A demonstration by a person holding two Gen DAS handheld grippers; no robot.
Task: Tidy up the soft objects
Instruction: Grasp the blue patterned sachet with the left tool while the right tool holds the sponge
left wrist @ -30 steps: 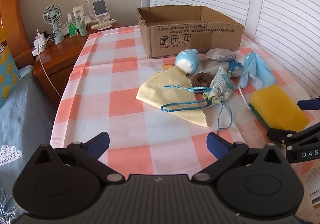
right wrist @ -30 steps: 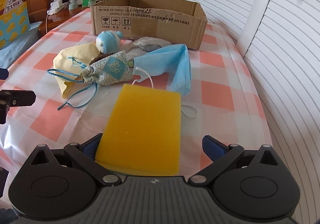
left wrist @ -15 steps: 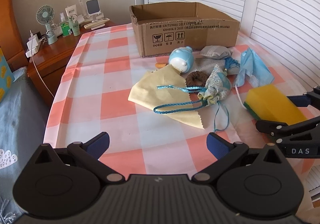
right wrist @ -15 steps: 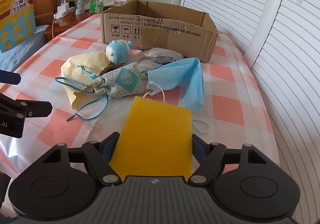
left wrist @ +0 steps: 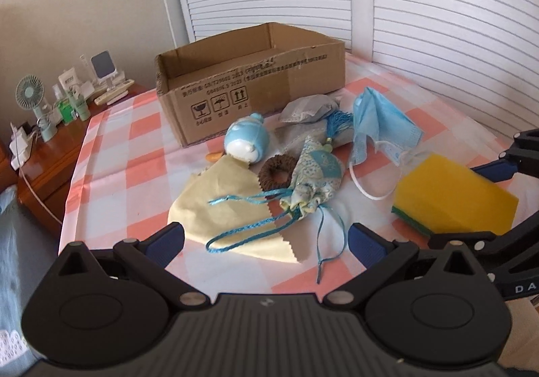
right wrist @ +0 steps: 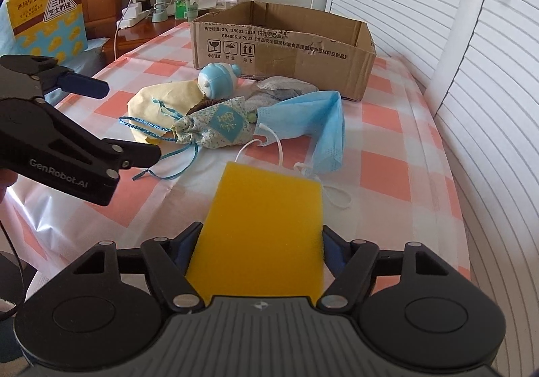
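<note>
The right gripper point(right wrist: 261, 247) is closed on the yellow sponge point(right wrist: 266, 225), its pads pressed against the two long sides; a closing of the jaws has just been completed. The sponge's long axis is aimed ahead toward the cardboard box point(right wrist: 283, 46), which lies beyond the pile of soft things. The left gripper point(left wrist: 266, 242) is held spread and empty, nearer the drawstring pouch point(left wrist: 315, 180).

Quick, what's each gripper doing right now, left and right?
Left gripper: open, holding nothing.
Right gripper: has just closed on the yellow sponge and is gripping it.
</note>
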